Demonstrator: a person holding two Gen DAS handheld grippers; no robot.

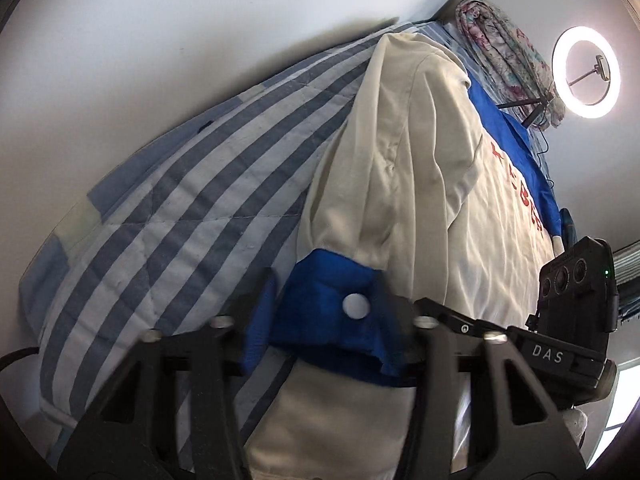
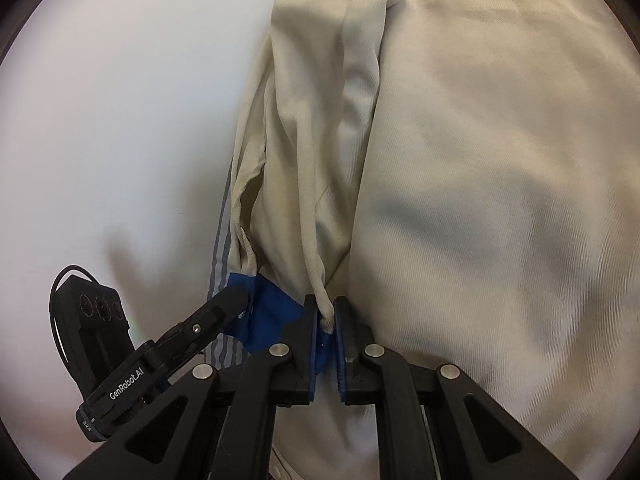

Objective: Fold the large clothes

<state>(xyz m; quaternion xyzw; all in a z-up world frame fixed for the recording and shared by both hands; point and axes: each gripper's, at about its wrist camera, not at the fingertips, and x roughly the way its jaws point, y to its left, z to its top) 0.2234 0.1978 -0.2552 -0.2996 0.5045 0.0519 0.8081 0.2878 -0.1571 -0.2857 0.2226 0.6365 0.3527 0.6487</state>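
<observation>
A large cream garment (image 1: 420, 168) with blue trim and red lettering lies spread on a blue-and-white striped quilt (image 1: 192, 200). Its blue cuff (image 1: 332, 320), with a white snap button, fills the gap between the blue pads of my left gripper (image 1: 326, 328), which is shut on it. In the right wrist view my right gripper (image 2: 326, 322) is shut on a bunched cream fold (image 2: 320, 300) of the garment, with a bit of blue cloth between the pads. One left finger (image 2: 230, 300) touches the blue cuff (image 2: 272, 320) just left of it. The right gripper's body (image 1: 572, 300) sits close beside the left.
A rolled floral cloth (image 1: 504, 52) lies at the far end of the quilt. A lit ring light (image 1: 586, 72) on a stand is behind it. A white wall (image 1: 160, 40) borders the quilt's left side. The quilt's striped edge (image 2: 220, 280) shows under the garment.
</observation>
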